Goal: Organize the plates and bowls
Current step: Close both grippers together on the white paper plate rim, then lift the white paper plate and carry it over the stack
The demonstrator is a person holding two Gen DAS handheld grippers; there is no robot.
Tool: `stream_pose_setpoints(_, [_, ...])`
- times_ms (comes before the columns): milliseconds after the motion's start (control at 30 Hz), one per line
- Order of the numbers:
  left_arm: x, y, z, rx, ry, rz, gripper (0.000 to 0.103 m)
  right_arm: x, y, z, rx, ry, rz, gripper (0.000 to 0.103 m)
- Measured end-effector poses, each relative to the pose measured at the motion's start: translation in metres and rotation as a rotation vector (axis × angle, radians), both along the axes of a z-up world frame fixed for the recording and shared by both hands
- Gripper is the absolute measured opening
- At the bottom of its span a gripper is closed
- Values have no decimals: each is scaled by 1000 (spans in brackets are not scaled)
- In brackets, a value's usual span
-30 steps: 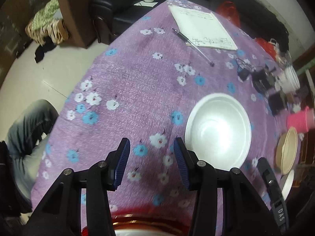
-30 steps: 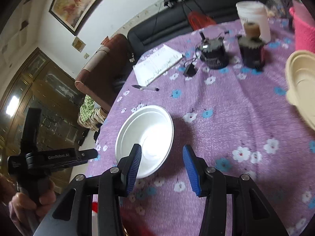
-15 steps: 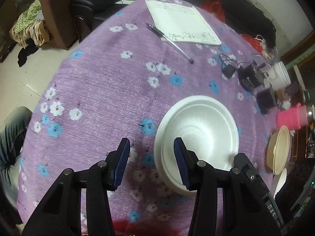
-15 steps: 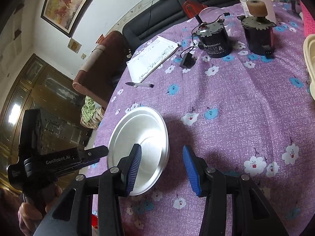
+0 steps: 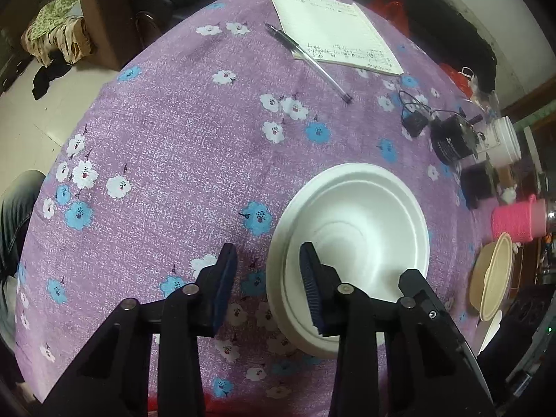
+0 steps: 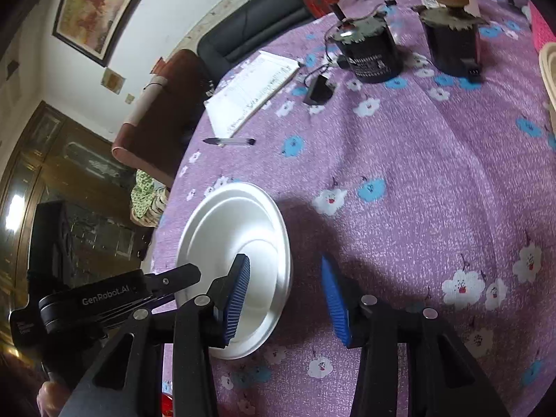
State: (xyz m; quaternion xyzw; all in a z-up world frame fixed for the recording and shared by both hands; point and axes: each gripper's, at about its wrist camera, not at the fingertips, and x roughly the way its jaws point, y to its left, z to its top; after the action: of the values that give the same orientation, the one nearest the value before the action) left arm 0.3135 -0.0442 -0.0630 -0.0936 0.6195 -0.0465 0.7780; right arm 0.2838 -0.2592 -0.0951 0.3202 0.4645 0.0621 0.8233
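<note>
**White foam bowl straddled by two claws on the purple bench**

White foam makes up the bowl (image 5: 351, 236), which sits upright on the bench (image 5: 173, 132) under a purple cloth printed with white and blue flowers. In the left wrist view the left claw (image 5: 267, 285) points steeply down at the bowl's near-left rim: one blue pad hangs over the inside of the bowl, the other over the cloth just outside, so the rim lies between them. Its jaws are closing, yet a clear gap shows on both sides of the rim and neither pad presses on it.

In the right wrist view the right claw (image 6: 285, 299) straddles the opposite rim of the bowl (image 6: 236, 243) in the same way, one pad inside over the white surface, the other outside above the cloth. Its jaws are also closing, still apart, with the rim between them and no contact that can be made out. The left claw's black body shows at the lower left of that view, reaching in over the bowl's far edge.

Farther along the bench lie a notepad (image 5: 330, 27) and a pen (image 5: 309, 62) beside it. A beige bowl (image 5: 493, 278) sits near the bench's right edge, well apart from the white one, with a pink cup (image 5: 517, 219) just beyond it.
</note>
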Motion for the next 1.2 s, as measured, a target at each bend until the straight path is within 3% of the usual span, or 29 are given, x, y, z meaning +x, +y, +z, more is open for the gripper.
stream_pose_setpoints(67, [-1, -1, 2, -2, -7, -8, 34, -2, 0, 0, 1, -3, -3, 43])
stream_pose_setpoints(167, [-1, -1, 4, -3, -13, -10, 18, -4, -3, 1, 7, -6, -15, 46])
stream_pose_setpoints(367, [0, -4, 0, 6, -10, -22, 16, -4, -2, 0, 10, 6, -13, 46])
stream_pose_setpoints(467, [1, -5, -4, 3, -1, -23, 13, -1, 1, -2, -2, 21, -13, 42])
stream_pose_setpoints(600, [1, -6, -6, -1, 1, -25, 10, 0, 5, -4, -19, 24, -9, 22])
stream_pose_setpoints(733, [0, -9, -3, 13, -12, -38, 9, -1, 6, -4, -29, 17, -14, 15])
stream_pose_setpoints(833, [-4, -13, 0, 35, -40, -53, 9, -3, 7, -2, -40, 4, -11, 8])
stream_pose_setpoints(1000, [-15, -15, 13, 54, -99, -66, 9, -9, 8, 6, -58, -29, -10, 8])
stream_pose_setpoints(1200, [-46, -20, 52, 81, -229, -90, 9, -31, 6, 31, -47, -82, -15, 8])
